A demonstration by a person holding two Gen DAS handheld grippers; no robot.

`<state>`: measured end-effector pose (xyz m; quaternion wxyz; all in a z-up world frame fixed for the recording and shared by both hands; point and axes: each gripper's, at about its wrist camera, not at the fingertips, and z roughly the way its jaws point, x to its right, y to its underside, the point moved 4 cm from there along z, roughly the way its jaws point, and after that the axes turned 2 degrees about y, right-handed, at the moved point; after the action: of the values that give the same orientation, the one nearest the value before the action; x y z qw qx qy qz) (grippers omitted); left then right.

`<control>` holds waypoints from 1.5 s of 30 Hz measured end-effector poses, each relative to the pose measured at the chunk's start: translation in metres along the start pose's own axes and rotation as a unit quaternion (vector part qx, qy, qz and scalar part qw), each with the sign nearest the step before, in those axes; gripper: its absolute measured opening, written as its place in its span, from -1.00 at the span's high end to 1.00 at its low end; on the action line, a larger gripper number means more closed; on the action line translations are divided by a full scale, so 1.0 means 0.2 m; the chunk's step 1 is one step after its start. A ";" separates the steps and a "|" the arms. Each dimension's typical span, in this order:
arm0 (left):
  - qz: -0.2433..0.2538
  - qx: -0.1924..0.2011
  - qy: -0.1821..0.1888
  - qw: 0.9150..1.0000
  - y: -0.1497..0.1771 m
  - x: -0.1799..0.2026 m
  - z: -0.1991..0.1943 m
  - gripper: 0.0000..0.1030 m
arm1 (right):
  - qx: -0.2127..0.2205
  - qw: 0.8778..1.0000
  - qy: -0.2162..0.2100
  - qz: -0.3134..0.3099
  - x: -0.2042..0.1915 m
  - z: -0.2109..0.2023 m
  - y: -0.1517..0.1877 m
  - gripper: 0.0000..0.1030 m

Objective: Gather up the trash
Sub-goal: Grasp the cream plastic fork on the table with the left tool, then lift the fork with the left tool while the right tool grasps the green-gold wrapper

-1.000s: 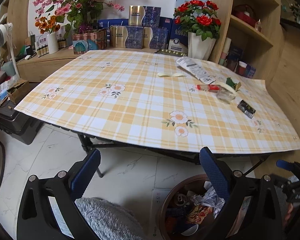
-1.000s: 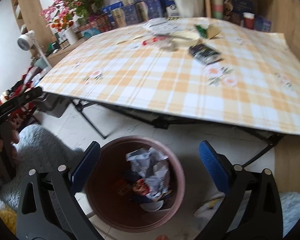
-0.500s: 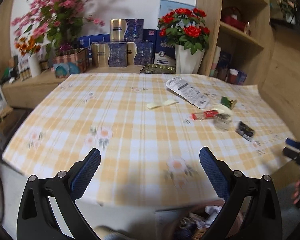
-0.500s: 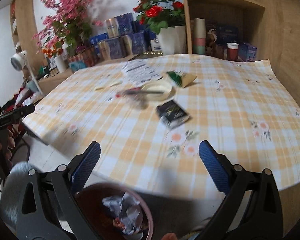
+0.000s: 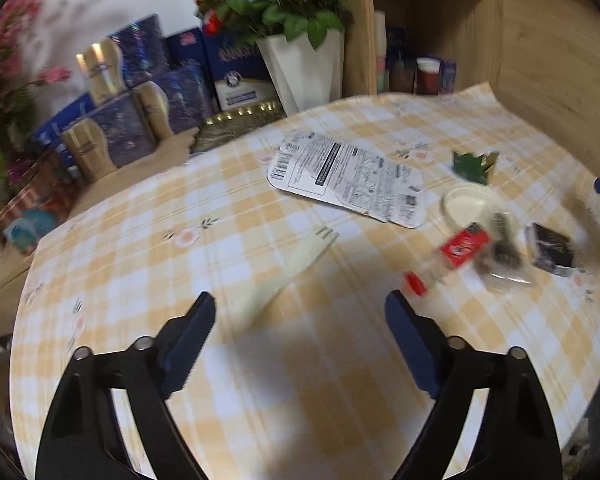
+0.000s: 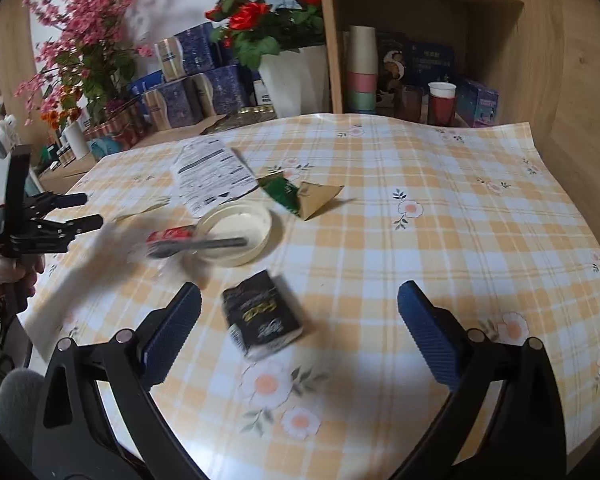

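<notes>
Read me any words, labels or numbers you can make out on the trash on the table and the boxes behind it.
None can be read for certain.
Flattened white carton: barcode and printed text, too small.
Black packet: gold lettering, blurred.
Red wrapper: white lettering, blurred.
Blue boxes behind the table: print too small.

Open surface (image 5: pixel 300 380) lay before the left tongs (image 5: pixel 300 320); the far side was blocked by a vase (image 5: pixel 304 68) and boxes (image 5: pixel 140 120) (a black packet (image 6: pixel 262 316) lay between the right tongs (image 6: pixel 300 320)).
</notes>
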<state>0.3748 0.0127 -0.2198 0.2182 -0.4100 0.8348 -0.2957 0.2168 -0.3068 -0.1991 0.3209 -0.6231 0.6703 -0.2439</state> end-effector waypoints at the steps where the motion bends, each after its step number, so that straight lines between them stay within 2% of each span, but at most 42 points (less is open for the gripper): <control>1: 0.003 -0.007 -0.005 1.000 -0.01 -0.01 0.04 -0.57 | -0.001 1.000 -0.003 0.006 0.02 0.02 -0.01 -0.88; 4: 0.001 -0.017 0.003 1.000 -0.05 -0.03 0.13 -0.54 | 0.003 1.000 -0.011 0.012 0.03 0.05 -0.03 -0.85; 6: 0.007 -0.025 0.003 1.000 -0.07 -0.04 0.19 -0.46 | 0.001 1.000 -0.017 0.011 0.03 0.07 -0.03 -0.73; 12: 0.014 -0.048 0.005 0.999 -0.11 -0.04 0.34 -0.05 | -0.006 1.000 -0.026 0.011 0.02 0.12 -0.02 -0.71; 19: -0.004 -0.040 0.019 0.999 -0.14 -0.04 0.39 0.03 | -0.016 0.999 -0.030 -0.003 0.00 0.14 -0.01 -0.69; 21: -0.009 -0.038 0.031 0.999 -0.15 -0.03 0.40 0.18 | -0.015 0.999 -0.030 -0.003 0.00 0.14 -0.01 -0.67; 22: -0.016 -0.039 0.045 0.998 -0.15 -0.02 0.40 0.43 | -0.015 0.999 -0.030 -0.003 0.00 0.14 -0.01 -0.67; 23: -0.023 -0.042 0.055 0.997 -0.16 -0.01 0.40 0.59 | -0.014 0.999 -0.030 -0.004 -0.01 0.14 -0.01 -0.67; 25: -0.035 -0.042 0.057 0.997 -0.16 0.00 0.39 0.59 | -0.013 0.999 -0.029 -0.008 -0.01 0.14 -0.03 -0.66; 28: -0.075 -0.014 0.077 0.994 -0.14 0.00 0.29 0.60 | -0.013 0.999 -0.030 -0.014 -0.01 0.14 -0.06 -0.65; 31: -0.126 0.013 0.092 0.988 -0.10 -0.02 0.16 0.60 | -0.019 0.999 -0.032 -0.017 0.00 0.17 -0.12 -0.65; 35: -0.170 0.044 0.101 0.979 -0.03 -0.03 -0.03 0.60 | -0.031 0.998 -0.029 -0.038 -0.02 0.28 -0.21 -0.63; 38: -0.185 0.052 0.110 0.975 0.01 -0.01 -0.12 0.60 | -0.061 0.995 -0.021 -0.074 -0.05 0.44 -0.28 -0.48; 42: -0.193 0.066 0.113 0.972 0.03 0.03 -0.22 0.60 | -0.077 0.992 0.005 -0.103 -0.10 0.63 -0.38 -0.48; 45: -0.197 0.074 0.121 0.970 0.04 0.06 -0.27 0.60 | -0.093 0.989 0.006 -0.113 -0.14 0.73 -0.41 -0.48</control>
<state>0.3309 0.0245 -0.1862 0.0823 -0.5102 0.7337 -0.4410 0.3799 -0.2768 -0.2342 0.2284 -0.7203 0.6172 -0.2190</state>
